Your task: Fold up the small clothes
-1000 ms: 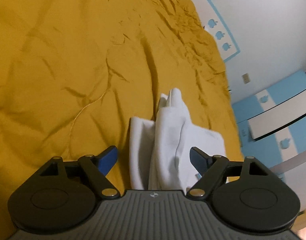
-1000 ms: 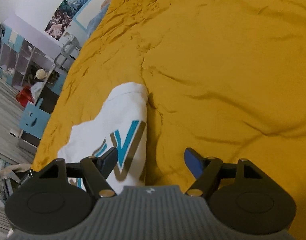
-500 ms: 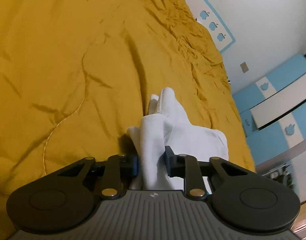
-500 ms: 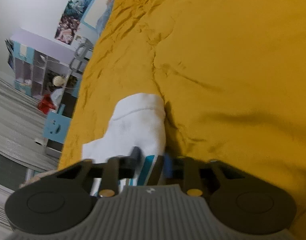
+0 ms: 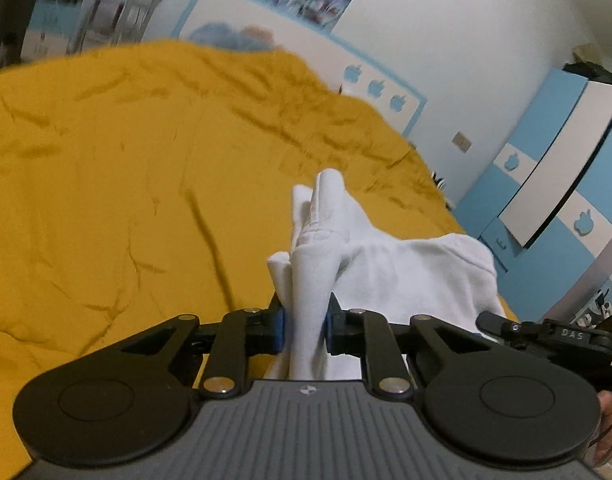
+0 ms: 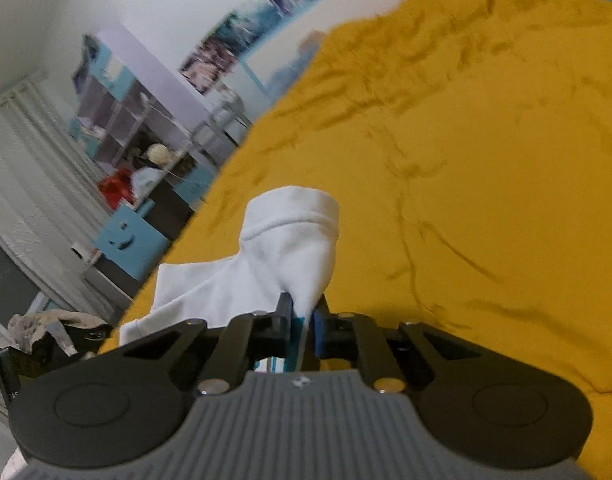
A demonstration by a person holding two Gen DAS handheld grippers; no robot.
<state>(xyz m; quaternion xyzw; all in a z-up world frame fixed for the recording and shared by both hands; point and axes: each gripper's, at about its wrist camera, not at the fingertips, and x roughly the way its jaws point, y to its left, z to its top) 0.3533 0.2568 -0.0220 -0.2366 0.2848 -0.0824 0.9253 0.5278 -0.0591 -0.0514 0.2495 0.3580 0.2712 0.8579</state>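
White garment (image 5: 406,272) is pinched at two edges, by the left gripper (image 5: 305,326) and the right gripper (image 6: 303,326), and lifted partly above the yellow bedspread (image 5: 126,200), so folding seems only started, not completed.

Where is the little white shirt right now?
The white shirt is pinched in both grippers, left and right, bunched just above the yellow blanket near the bed's edge.

Both sets of jaws, wide apart a second ago, have clamped onto the white garment (image 5: 394,264). Left gripper (image 5: 305,330) and right gripper (image 6: 303,326) have raised it (bunched folds) off the bed (image 5: 106,200).
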